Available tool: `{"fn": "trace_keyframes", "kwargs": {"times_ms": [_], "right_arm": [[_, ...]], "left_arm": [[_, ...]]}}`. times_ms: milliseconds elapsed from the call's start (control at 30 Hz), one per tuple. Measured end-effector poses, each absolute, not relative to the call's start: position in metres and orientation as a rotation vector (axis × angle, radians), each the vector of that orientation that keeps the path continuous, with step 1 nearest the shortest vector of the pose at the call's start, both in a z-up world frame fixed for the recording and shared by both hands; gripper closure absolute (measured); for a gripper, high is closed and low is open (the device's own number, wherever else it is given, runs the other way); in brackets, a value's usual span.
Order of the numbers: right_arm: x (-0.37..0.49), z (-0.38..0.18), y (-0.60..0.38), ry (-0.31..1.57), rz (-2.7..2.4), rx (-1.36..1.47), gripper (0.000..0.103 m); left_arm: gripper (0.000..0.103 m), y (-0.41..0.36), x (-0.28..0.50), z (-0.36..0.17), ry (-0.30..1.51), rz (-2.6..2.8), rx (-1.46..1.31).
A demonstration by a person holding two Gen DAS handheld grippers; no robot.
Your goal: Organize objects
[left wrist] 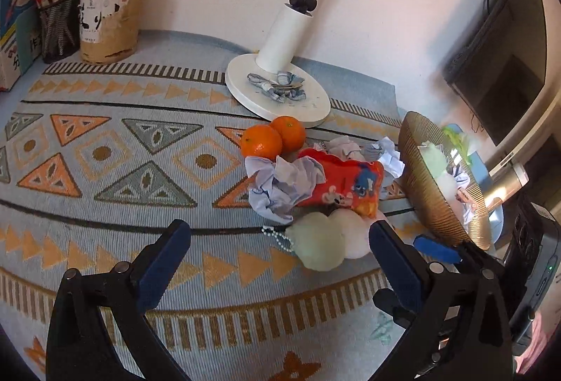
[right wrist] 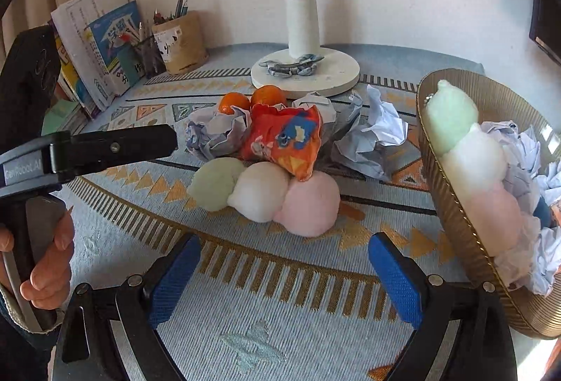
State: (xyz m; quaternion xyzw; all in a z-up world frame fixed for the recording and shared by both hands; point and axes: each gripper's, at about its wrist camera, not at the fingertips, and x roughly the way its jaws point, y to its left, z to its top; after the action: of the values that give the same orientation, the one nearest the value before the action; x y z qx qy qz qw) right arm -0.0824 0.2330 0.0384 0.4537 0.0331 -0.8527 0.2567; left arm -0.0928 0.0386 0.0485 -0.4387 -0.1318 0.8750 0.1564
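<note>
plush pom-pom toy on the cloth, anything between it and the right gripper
Nothing visible does. Only bare tablecloth lies between the open right gripper and the plush toy. The orange snack bag leans on its far side.

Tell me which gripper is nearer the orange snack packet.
Left. The left gripper reaches in just beside the orange snack packet; the right gripper hangs back beyond the plush balls.

A white lamp base, pen holders and books stand on the patterned cloth.

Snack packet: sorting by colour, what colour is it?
Snack packet: orange-red with blue cartoon print, clearest in right wrist view.
</note>
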Motion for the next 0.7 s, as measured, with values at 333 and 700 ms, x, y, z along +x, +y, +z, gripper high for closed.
{"fn": "trace_keyframes", "kwargs": {"times_ms": [333,700], "right_arm": [[-0.078,0.032,0.219,0.074,-2.272,1.148,0.009],[0.002,0.042,0.202,0.274,-2.125,1.073,0.009]], "left_arm": [[0.054,0.053,-0.125,0.019,-0.338,2.437,-1.253],[0.054,-0.002,-0.056,0.041,-0.408,2.592,-1.168]]}}
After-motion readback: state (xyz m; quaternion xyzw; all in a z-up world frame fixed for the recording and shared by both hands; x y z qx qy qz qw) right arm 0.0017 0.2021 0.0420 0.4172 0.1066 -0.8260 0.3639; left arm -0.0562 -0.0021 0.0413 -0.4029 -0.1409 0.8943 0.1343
